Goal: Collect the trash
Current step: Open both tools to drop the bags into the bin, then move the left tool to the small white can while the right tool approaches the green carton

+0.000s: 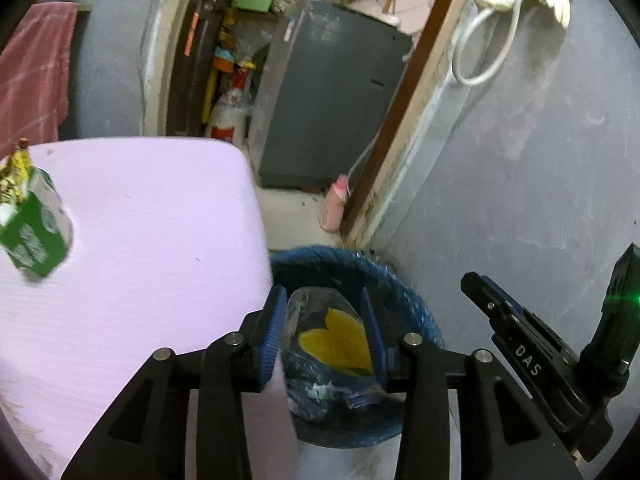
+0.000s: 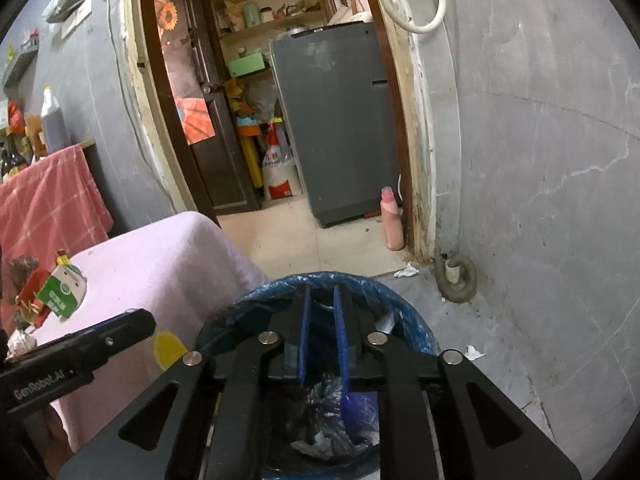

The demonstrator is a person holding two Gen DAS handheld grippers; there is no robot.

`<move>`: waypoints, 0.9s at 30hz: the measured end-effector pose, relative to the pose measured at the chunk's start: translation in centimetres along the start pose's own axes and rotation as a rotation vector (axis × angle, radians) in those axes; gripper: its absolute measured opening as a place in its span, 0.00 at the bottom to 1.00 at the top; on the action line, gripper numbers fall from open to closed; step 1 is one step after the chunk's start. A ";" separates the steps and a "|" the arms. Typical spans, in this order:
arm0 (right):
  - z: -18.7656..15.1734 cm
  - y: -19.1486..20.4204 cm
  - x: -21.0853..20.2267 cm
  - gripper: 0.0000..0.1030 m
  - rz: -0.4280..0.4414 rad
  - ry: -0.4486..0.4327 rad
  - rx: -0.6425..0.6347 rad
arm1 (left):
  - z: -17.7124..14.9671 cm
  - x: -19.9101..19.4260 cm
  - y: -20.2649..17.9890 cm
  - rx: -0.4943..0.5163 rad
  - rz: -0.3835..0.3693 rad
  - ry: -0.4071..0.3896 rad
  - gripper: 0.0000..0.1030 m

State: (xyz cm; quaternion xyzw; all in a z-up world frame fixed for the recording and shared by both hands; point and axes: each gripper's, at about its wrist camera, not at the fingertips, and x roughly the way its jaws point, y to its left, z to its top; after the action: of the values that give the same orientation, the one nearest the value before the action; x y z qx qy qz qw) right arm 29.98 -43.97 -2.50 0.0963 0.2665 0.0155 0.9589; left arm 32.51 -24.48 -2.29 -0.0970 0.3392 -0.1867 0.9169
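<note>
A clear plastic bottle with a yellow label sits between the blue pads of my left gripper, which press on both its sides. It hangs over the blue-bagged bin, beside the corner of the pink-covered table. My right gripper is above the same bin, its pads a narrow gap apart with nothing between them. Crumpled wrappers lie in the bin below. A green carton and a yellow wrapper rest on the table's left side.
A grey wall stands close on the right. Past the doorway are a grey fridge and a pink bottle on the floor. Paper scraps lie on the tiles near a coiled hose.
</note>
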 end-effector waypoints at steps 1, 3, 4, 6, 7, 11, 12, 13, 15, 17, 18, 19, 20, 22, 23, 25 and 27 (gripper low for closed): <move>0.2 0.2 -0.3 0.20 0.003 -0.013 -0.002 | 0.2 -0.6 0.1 0.002 0.010 -0.021 0.35; 0.6 0.7 -0.9 0.21 0.010 -0.036 -0.010 | 0.4 -1.5 0.4 0.005 0.023 -0.051 0.41; 0.8 0.9 -1.2 0.21 0.015 -0.046 -0.015 | 0.5 -2.2 0.5 0.003 0.029 -0.068 0.43; 1.1 1.5 -1.9 0.26 0.022 -0.075 -0.021 | 0.9 -3.6 1.1 -0.003 0.048 -0.109 0.52; 1.4 1.9 -2.4 0.28 0.028 -0.093 -0.023 | 1.0 -4.2 1.2 -0.004 0.056 -0.124 0.53; 2.2 3.3 -4.0 0.50 0.052 -0.161 -0.027 | 1.3 -7.0 2.4 -0.012 0.099 -0.188 0.70; 2.3 3.6 -4.2 0.53 0.058 -0.170 -0.028 | 1.3 -7.6 2.6 -0.014 0.113 -0.208 0.76; 2.5 4.0 -4.6 0.55 0.066 -0.182 -0.030 | 1.4 -8.2 2.9 -0.016 0.124 -0.223 0.79; 2.8 5.0 -5.2 0.69 0.081 -0.208 -0.036 | 1.4 -9.6 3.7 -0.028 0.156 -0.260 0.88; 2.8 5.9 -5.9 0.80 0.092 -0.238 -0.043 | 1.2 -10.8 4.3 -0.040 0.187 -0.287 0.94; 2.8 6.2 -6.2 0.83 0.100 -0.247 -0.045 | 1.1 -11.6 4.8 -0.049 0.207 -0.309 0.95; 2.8 6.6 -6.4 0.85 0.107 -0.251 -0.048 | 1.3 -12.1 5.4 -0.052 0.217 -0.319 0.95; 2.8 7.0 -6.5 0.89 0.113 -0.255 -0.053 | 1.2 -12.7 6.0 -0.056 0.236 -0.329 0.95; 2.5 7.7 -7.0 0.99 0.128 -0.273 -0.058 | 0.9 -13.7 6.8 -0.062 0.262 -0.339 0.95; 2.4 8.1 -7.3 1.00 0.137 -0.281 -0.059 | 0.7 -14.4 7.4 -0.065 0.275 -0.346 0.95; 2.3 8.8 -7.6 1.00 0.152 -0.287 -0.062 | 0.2 -15.5 8.5 -0.071 0.299 -0.357 0.96; 2.1 9.5 -7.8 1.00 0.165 -0.291 -0.067 | -0.3 -16.6 9.6 -0.075 0.322 -0.360 0.96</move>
State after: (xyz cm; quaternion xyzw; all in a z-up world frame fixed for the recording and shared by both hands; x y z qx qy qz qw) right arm 24.59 -35.62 5.12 0.0869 0.1154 0.0891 0.9855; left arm 23.37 -8.97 4.29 -0.1073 0.1882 -0.0051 0.9762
